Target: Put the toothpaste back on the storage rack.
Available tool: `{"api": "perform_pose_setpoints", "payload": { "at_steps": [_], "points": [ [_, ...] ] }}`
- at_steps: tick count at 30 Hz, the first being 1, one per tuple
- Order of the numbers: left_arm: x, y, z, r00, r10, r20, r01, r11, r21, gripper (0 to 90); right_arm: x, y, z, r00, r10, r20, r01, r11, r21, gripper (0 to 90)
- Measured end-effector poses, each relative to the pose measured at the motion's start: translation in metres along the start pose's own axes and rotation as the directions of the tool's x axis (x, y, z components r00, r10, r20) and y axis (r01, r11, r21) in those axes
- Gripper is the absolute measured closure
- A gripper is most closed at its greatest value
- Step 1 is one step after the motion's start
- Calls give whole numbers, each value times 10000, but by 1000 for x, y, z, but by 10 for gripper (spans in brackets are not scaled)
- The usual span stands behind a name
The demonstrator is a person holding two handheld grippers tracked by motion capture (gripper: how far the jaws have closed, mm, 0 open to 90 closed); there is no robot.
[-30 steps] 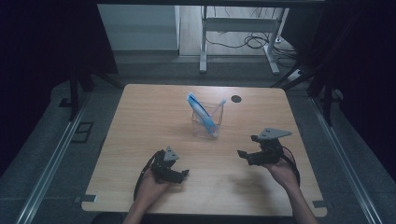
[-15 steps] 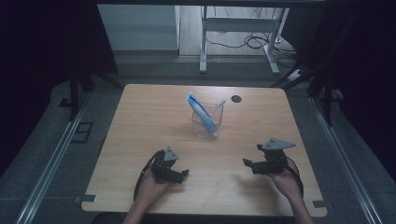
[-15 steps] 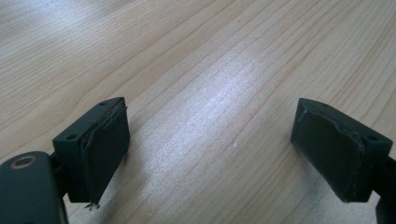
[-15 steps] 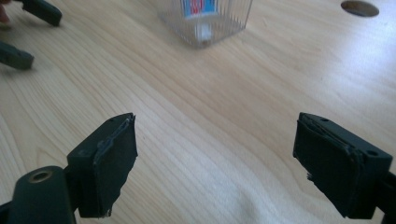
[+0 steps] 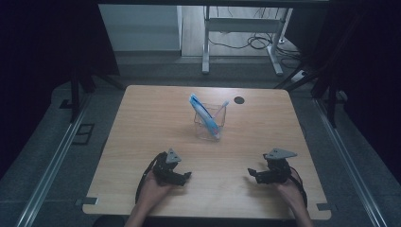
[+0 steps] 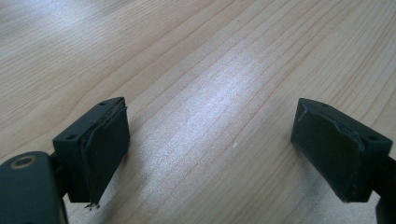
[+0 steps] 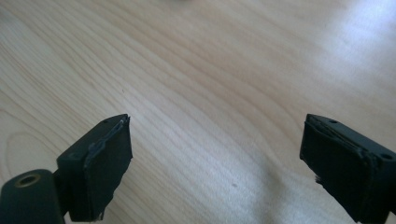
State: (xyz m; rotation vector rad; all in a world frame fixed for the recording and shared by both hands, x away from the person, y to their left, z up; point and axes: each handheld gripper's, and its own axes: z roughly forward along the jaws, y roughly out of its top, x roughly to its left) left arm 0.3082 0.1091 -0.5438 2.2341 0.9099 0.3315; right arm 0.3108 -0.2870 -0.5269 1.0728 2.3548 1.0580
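Both grippers low near the table's near edge, jaws spread and empty; the cup stands mid-table.

The left gripper [image 5: 182, 176] sits on the wood table [image 5: 142, 123] near the front edge, jaws wide apart with bare wood between them in the left gripper view. The right gripper [image 5: 253, 174] sits near the front right, closer to the right edge; its jaws have just been opening and stand wide with nothing between them. A broad stretch of bare wood separates the two. The clear cup [image 5: 209, 122], holding a blue packet [image 5: 202, 112], stands well apart from both, toward the far middle, with a dark round spot [image 5: 239, 100] just beyond it. Open board lies on every side of the cup.
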Motion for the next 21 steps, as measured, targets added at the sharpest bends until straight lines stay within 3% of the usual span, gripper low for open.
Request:
{"api": "perform_pose_setpoints", "payload": {
  "at_steps": [10, 21],
  "points": [
    [0, 0, 0, 10000, 1, 0, -1, 10000, -4, 119, 0, -11, 9, 9999, -136, 74, 132, 9987, 490, 72],
    [0, 0, 0, 10000, 5, 3, -5, 10000, 1, 119, -2, -13, 9, 10000, 35, -13, -34, 9987, 513, 64]
  ]
}}
